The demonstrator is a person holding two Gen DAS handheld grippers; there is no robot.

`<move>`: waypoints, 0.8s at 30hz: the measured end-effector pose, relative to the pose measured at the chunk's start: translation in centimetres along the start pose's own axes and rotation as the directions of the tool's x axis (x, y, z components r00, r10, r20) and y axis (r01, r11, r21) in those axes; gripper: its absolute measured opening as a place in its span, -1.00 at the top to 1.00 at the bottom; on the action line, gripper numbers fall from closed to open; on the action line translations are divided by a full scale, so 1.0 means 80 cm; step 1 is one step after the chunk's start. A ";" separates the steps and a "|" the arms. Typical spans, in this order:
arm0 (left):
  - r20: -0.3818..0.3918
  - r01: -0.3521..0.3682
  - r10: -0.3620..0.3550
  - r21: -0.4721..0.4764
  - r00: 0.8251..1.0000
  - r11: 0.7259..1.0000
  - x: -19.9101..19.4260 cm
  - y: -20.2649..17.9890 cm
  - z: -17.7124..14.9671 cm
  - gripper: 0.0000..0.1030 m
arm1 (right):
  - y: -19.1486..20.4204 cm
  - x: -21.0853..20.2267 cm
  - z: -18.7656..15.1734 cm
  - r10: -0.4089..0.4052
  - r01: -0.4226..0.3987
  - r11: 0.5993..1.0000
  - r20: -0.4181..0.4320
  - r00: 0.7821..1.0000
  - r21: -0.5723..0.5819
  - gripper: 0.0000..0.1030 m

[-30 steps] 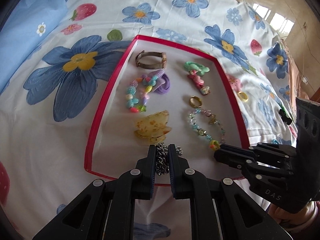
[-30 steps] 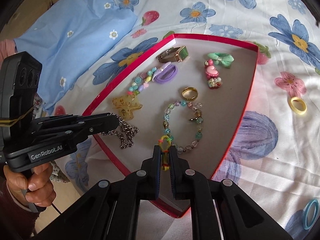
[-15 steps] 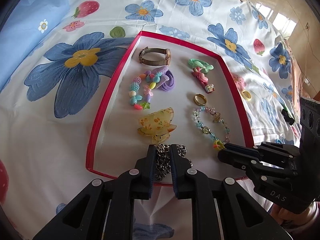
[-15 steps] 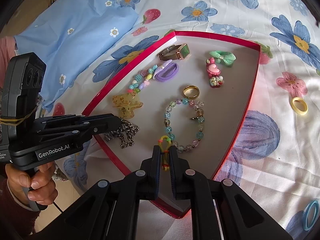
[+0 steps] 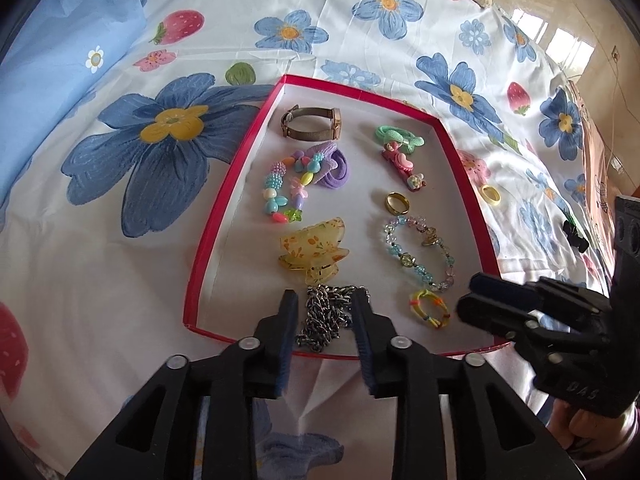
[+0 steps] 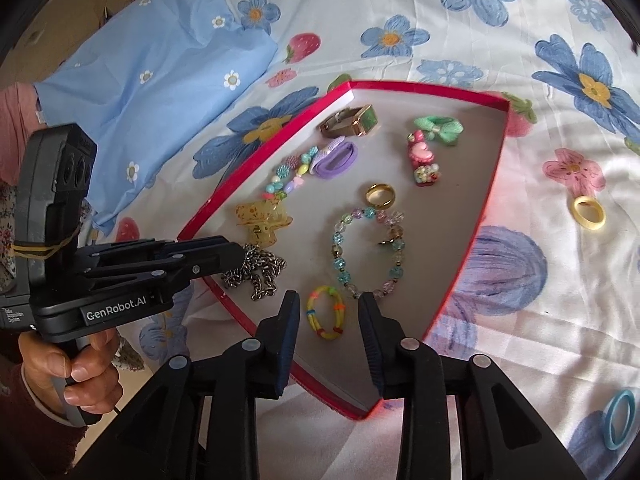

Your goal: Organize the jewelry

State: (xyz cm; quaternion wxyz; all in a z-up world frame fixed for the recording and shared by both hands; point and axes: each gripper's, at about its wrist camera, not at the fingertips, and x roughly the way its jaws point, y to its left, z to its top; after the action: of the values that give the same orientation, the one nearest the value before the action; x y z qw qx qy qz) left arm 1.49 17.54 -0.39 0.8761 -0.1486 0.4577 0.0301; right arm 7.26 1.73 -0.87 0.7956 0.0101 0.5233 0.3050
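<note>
Red tray (image 5: pixel 208 248), chain (image 5: pixel 325 316) seemingly between parted jaws

Both tongs (image 5: pixel 325 312) (image 6: pixel 329 316) spread wide.

A bed carries everything here, covered by a white sheet (image 5: pixel 100 264) printed with big blue flowers, strawberries and small pink blossoms. On the sheet lies a shallow red-rimmed tray (image 5: pixel 208 236), its pale floor holding the jewelry. A light blue cloth with small white daisies (image 6: pixel 160 64) lies bunched on the sheet beside the tray's left side. To the right of the tray, well apart from it, a pale yellow ring (image 6: pixel 588 214) rests flat on the sheet just below a pink flower print, and a blue hoop (image 6: pixel 618 420) lies nearer the lower right edge.
</note>
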 end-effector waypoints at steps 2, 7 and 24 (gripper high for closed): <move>0.011 -0.010 0.010 0.003 1.000 1.000 -0.007 -0.002 -0.001 0.24 | -0.002 -0.012 0.001 -0.002 0.002 1.000 0.029 1.000 0.005 0.22; 0.036 -0.033 0.033 0.007 0.999 0.999 -0.025 -0.007 -0.010 -0.01 | -0.005 -0.045 -0.005 -0.016 0.012 1.000 0.128 0.992 0.025 0.02; 0.138 -0.117 0.128 -0.085 0.982 0.989 -0.091 -0.012 -0.092 -0.87 | 0.009 -0.076 -0.057 -0.055 0.051 0.998 0.227 0.972 0.021 -0.86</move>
State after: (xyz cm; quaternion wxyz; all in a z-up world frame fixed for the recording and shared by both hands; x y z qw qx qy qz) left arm -8.42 15.14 1.76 0.8967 -0.1512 0.4006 0.1121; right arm 1.45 -2.09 2.31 0.8579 0.0368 0.4313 0.2767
